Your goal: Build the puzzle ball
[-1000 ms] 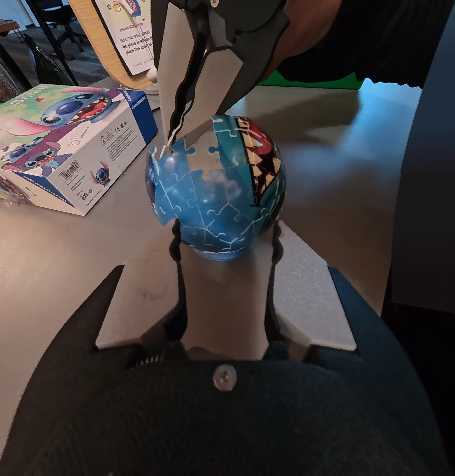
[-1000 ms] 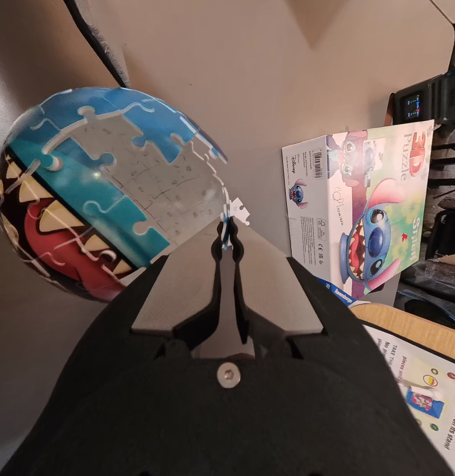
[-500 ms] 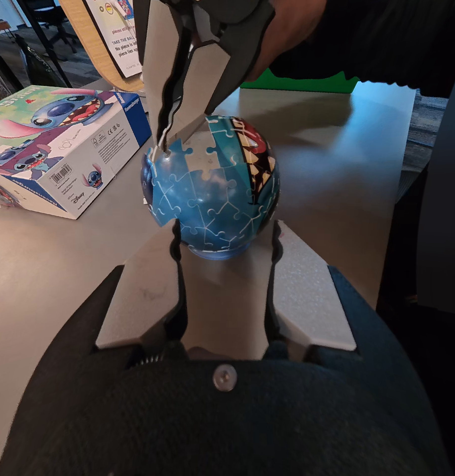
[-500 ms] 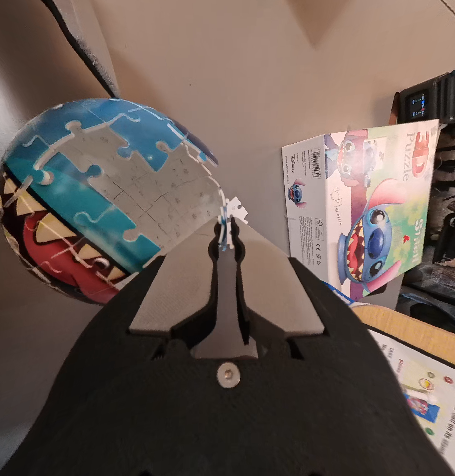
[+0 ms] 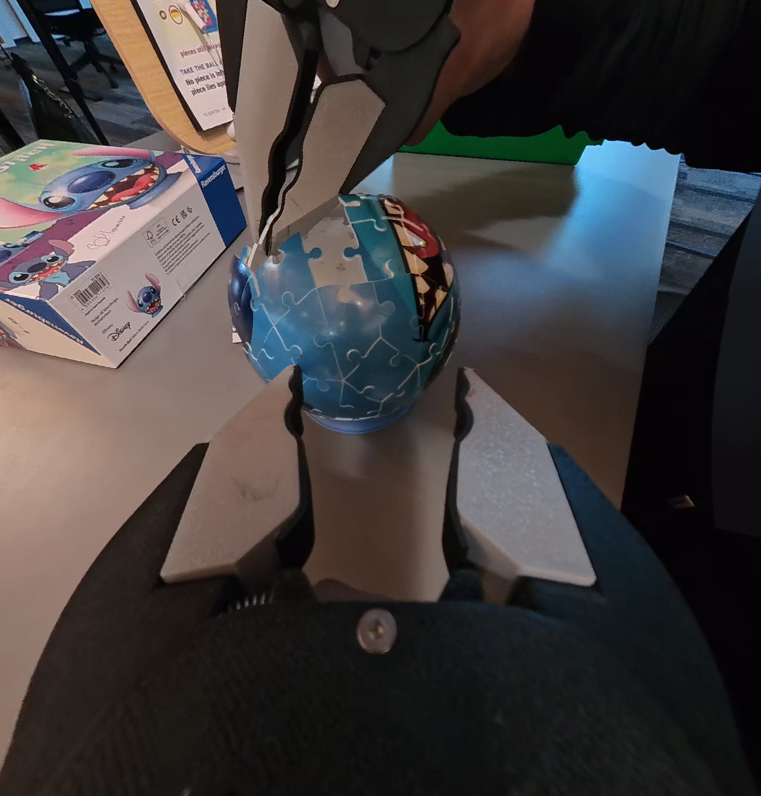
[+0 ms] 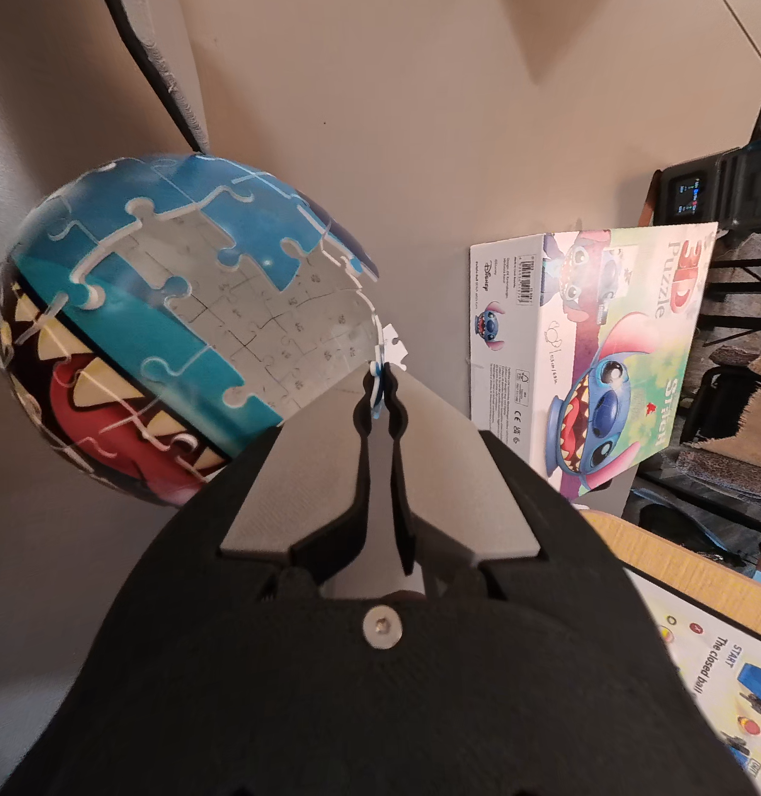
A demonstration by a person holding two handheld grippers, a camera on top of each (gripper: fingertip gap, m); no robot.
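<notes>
Right gripper clamped on a piece, pressed to the ball's grey gap edge. Left gripper spread wide, flanking the ball low on the table. Box nearby.

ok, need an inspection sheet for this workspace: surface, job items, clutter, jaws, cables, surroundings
Surface: grey table, bare around the ball.
Job's things: puzzle ball stands on the table on a blue base, mostly built, with a grey unfilled patch on top; one puzzle piece is held at the patch's edge.
Clutter: puzzle box lies beside the ball; an instruction sheet lies on a wooden board.
Grippers: left gripper jaws open, astride the ball's lower part, contact unclear; right gripper jaws shut on the puzzle piece at the top of the ball.
Cables: nothing seen.
Surroundings: green panel behind the table; small lit screen beyond the table; dark frames on the floor.
</notes>
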